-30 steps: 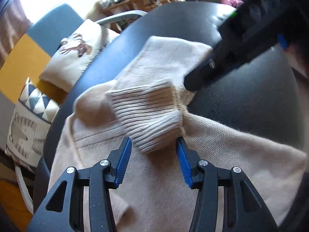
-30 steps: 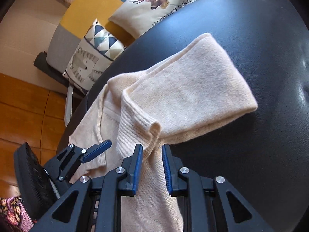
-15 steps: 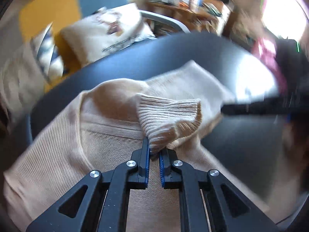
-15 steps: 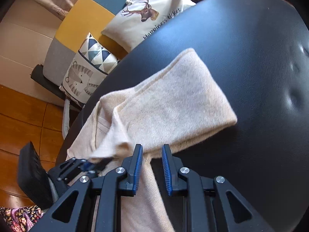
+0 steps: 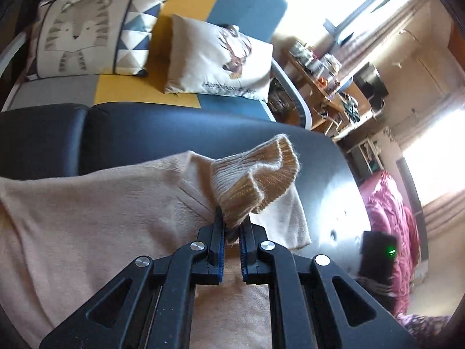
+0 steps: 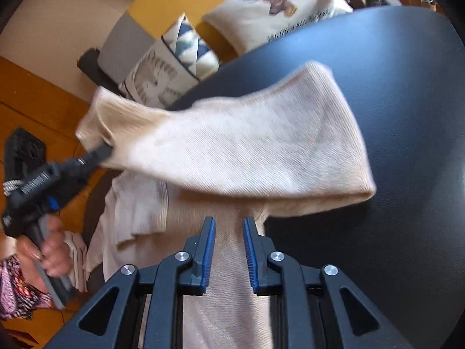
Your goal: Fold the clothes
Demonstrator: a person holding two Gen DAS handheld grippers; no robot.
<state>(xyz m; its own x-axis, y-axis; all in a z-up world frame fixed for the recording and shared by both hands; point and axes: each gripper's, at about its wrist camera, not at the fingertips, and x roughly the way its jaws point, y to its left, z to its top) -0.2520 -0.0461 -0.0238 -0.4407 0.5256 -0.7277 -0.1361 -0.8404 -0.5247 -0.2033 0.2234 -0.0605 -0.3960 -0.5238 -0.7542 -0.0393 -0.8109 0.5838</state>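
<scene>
Sweater (image 5: 87, 218), a beige knitted one, lies spread on the black padded seat (image 5: 145, 133), and we hold its sleeve (image 6: 247, 151) up above the body of it. Our left gripper (image 5: 231, 232) is closed on the ribbed cuff (image 5: 252, 186) of this sleeve; the cuff stands up between the blue pads. In the right wrist view we see the same gripper from the side, with the hand (image 6: 53, 250) around its handle, pulling the sleeve to the left. Our right gripper (image 6: 229, 232) is open, its fingers apart and empty, just over the sweater's body. Behind the seat, two cushions (image 5: 87, 35) rest on a sofa (image 5: 186, 3).
</scene>
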